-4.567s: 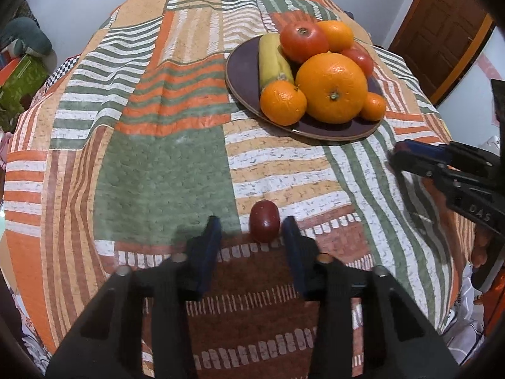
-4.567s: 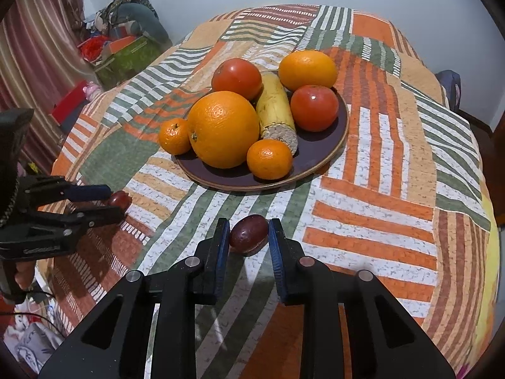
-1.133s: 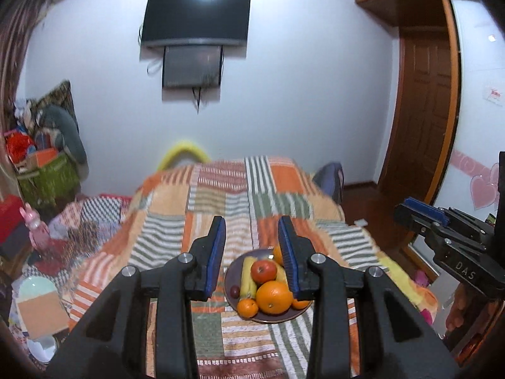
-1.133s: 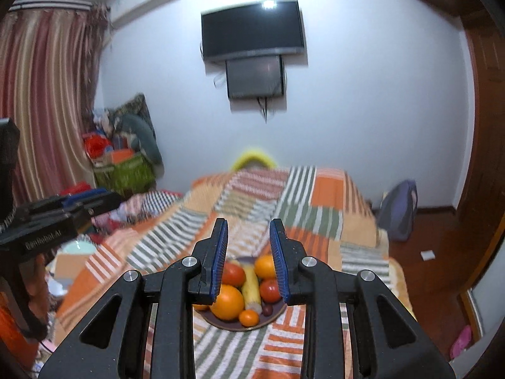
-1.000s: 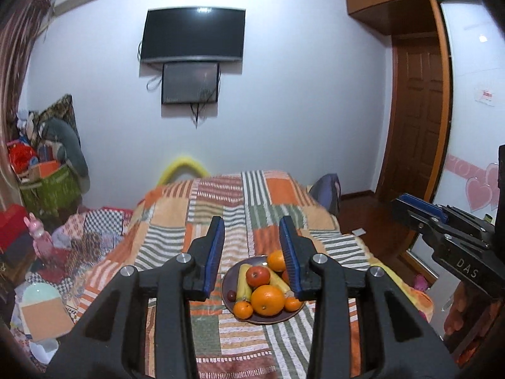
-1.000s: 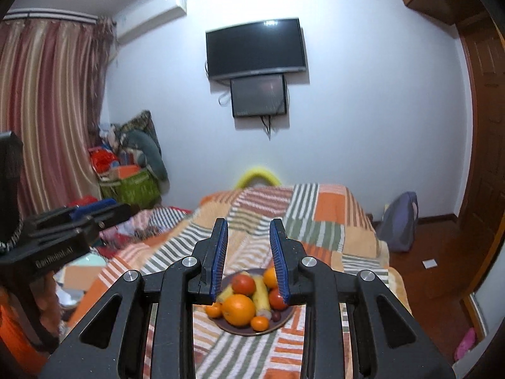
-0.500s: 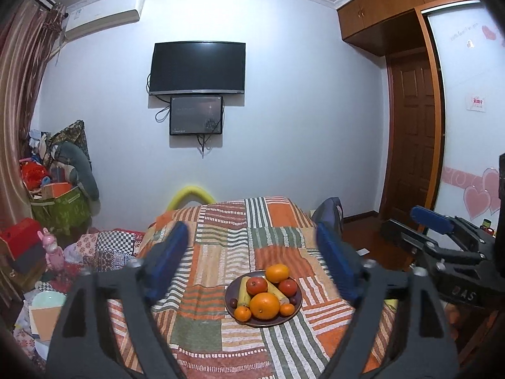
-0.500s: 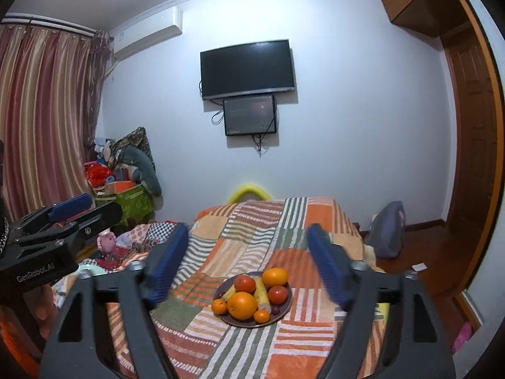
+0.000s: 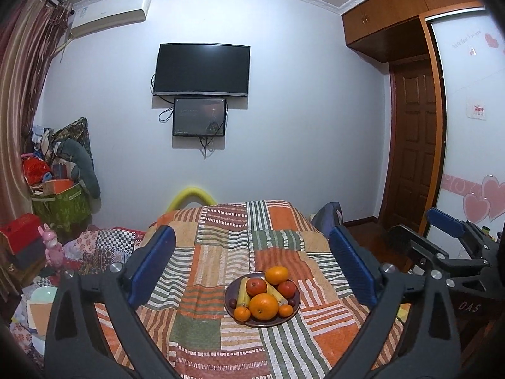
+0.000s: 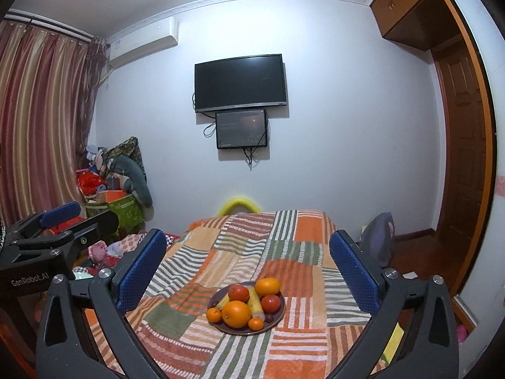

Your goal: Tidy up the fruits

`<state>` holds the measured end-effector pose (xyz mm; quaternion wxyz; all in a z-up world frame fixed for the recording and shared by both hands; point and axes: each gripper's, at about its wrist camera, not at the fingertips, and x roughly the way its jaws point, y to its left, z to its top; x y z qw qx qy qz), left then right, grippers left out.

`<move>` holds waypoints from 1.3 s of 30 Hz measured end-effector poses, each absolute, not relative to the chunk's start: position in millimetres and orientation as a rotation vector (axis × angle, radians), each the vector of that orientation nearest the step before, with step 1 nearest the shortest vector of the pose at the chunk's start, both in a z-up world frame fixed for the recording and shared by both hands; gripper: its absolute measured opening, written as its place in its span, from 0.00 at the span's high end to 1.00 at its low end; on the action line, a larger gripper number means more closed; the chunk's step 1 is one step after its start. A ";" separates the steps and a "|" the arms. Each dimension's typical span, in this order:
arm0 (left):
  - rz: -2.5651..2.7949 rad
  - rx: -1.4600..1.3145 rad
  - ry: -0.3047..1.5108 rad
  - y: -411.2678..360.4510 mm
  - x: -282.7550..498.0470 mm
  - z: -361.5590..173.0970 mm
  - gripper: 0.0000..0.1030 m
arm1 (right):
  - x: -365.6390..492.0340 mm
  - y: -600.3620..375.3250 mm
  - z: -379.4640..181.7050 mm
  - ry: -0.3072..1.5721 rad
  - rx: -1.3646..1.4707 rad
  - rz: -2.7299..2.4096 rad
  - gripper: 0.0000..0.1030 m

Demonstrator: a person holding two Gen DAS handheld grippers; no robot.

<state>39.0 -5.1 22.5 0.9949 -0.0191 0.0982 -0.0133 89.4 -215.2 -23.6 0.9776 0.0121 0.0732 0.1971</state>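
A dark round plate sits on the patchwork bedcover. It holds a big orange, small oranges, red tomatoes, a banana and two small dark plums. My left gripper is open wide and empty, held well back from the plate. My right gripper is open wide and empty too, equally far back. Each gripper shows at the edge of the other's view.
A television and a smaller screen hang on the far wall. Bags and boxes are piled at the left by the curtain. A wooden door stands at the right, with a backpack beside the bed.
Both grippers let go of the dark plums, which now lie on the plate, then drew far back and up. In the last second both opened from narrow to wide.
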 end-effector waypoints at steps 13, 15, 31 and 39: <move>-0.019 -0.022 0.185 -9.1 36.8 21.8 0.00 | 83.7 -219.7 -28.4 0.150 0.030 0.400 0.00; -0.022 -0.021 0.184 -9.6 36.6 21.9 0.00 | 83.8 -219.7 -28.4 0.150 0.030 0.400 0.00; -0.025 -0.018 0.185 -10.0 36.4 21.3 0.00 | 83.2 -220.5 -24.8 0.145 0.032 0.396 0.00; -0.032 -0.021 0.187 -9.1 37.9 21.5 0.00 | 83.4 -221.6 -22.9 0.143 0.033 0.395 0.00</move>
